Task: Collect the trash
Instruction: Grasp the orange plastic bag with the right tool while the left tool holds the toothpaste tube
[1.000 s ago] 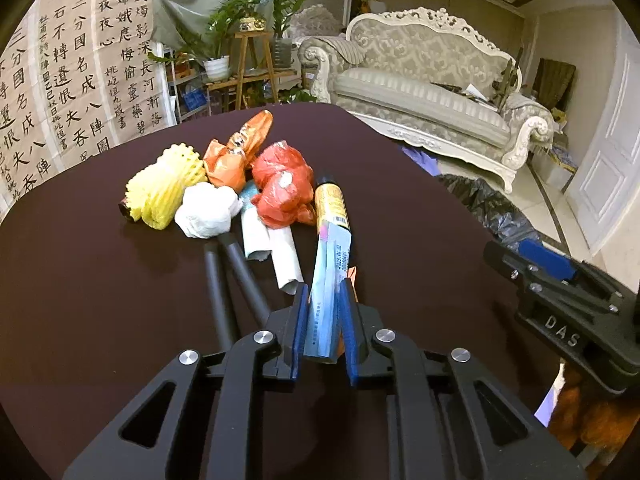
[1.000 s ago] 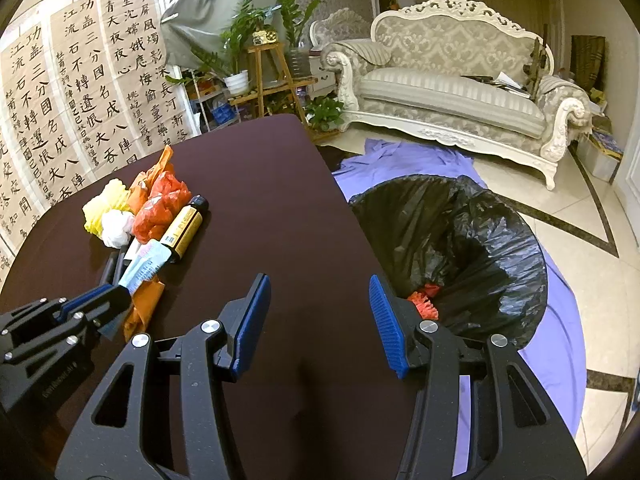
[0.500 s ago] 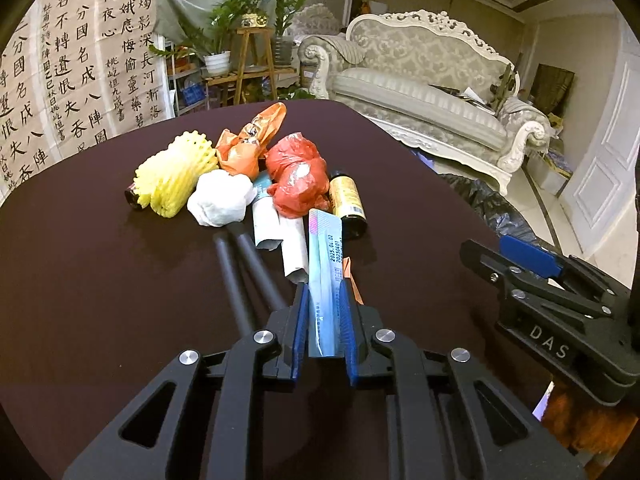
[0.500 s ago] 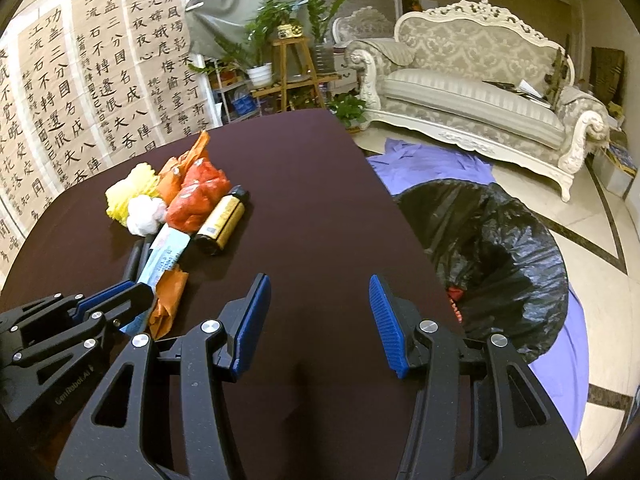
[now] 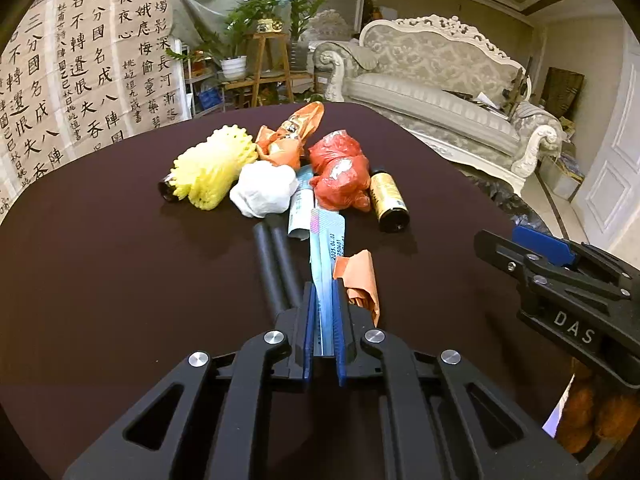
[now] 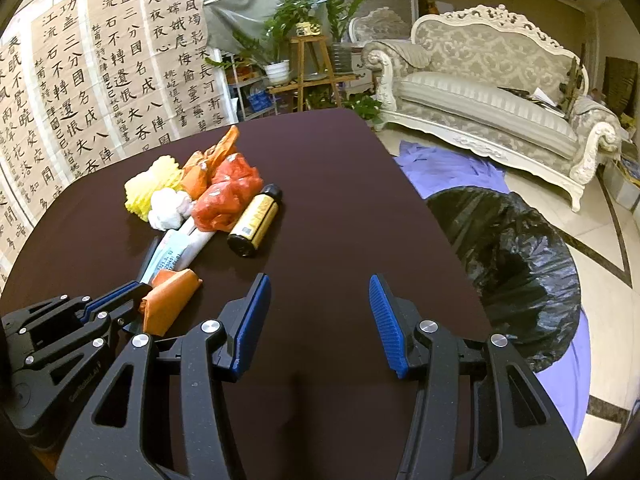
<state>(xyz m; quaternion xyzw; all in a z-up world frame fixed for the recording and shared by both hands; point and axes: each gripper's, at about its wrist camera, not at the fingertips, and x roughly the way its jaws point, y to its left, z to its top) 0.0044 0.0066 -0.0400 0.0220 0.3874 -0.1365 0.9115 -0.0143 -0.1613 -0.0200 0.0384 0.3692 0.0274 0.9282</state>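
The left hand-held gripper (image 5: 323,312) has just closed its jaws the last bit onto the blue-and-white wrapper (image 5: 326,252) at lower centre of the frame — so this flat, date-stamped strip, lying on the dark worktop (image 5: 100,264), looks ready to lift toward the black trash bag (image 6: 516,264). The right hand-held gripper (image 6: 320,312) hangs partly open and empty.

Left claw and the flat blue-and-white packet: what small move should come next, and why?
Probably lift the packet clear of the table. The left claw has just closed on its near end, while its far end lies among the pile beside the orange wrapper. The black trash bag sits open past the table's right edge.
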